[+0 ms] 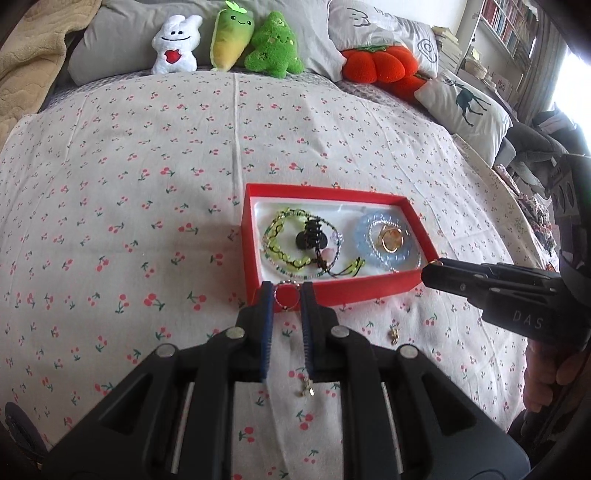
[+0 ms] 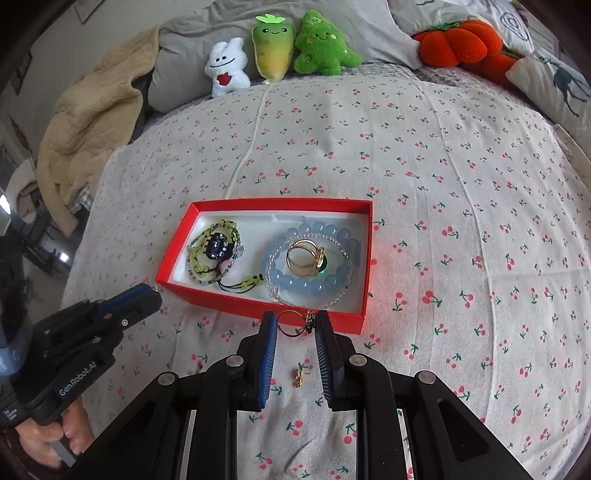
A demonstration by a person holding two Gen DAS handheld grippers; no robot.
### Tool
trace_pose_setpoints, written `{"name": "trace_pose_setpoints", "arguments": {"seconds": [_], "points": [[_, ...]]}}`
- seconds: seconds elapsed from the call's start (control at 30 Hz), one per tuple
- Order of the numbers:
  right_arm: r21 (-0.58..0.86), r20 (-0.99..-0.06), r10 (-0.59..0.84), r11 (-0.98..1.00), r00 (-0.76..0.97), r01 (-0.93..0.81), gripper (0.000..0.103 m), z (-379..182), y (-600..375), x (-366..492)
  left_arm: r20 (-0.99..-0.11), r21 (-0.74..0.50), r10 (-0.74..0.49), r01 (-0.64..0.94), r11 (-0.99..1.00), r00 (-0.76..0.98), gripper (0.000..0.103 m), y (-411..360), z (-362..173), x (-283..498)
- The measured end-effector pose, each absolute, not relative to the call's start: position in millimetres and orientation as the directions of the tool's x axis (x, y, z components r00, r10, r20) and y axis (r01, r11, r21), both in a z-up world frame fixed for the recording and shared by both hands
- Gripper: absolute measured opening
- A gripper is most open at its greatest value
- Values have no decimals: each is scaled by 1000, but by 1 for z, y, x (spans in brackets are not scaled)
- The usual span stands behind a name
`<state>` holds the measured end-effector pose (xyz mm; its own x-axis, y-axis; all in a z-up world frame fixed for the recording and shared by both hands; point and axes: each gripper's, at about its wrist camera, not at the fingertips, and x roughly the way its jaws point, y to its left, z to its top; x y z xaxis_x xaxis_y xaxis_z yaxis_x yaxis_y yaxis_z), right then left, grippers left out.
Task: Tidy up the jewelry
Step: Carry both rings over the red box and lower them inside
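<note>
Rings sit between both pairs of fingers: left hand-held gripper (image 1: 287,295) clasps a thin ring (image 1: 286,296); right hand-held gripper (image 2: 295,325) holds a gold ring (image 2: 290,323) at the red box's (image 2: 258,306) near rim, lower centre; bed (image 2: 443,184) lies bare beyond.

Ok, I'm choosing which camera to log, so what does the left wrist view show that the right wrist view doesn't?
Only the left wrist view: a thin silver ring seen face-on in the left gripper, and a bookshelf. Only the right wrist view: a gold ring with a dark green stone face-on in the right gripper. Both: the red rectangular box of bead bracelets, and the plush toys.
</note>
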<state>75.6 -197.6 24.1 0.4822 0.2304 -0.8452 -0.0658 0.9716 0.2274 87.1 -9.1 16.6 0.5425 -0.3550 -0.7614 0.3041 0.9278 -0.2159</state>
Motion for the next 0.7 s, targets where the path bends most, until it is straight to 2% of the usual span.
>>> {"name": "trace_pose_setpoints", "arguments": {"seconds": [0.67,0.7], "points": [[308,-829,286,951,480,-34,22,12,-215,117,-763,-215,-357,309,926,539,16,-32,1,125],[308,-827,288,950,482,-39,22,12,-214,117,-768,-209,-354,315,926,533,19,-34,2,124]]}}
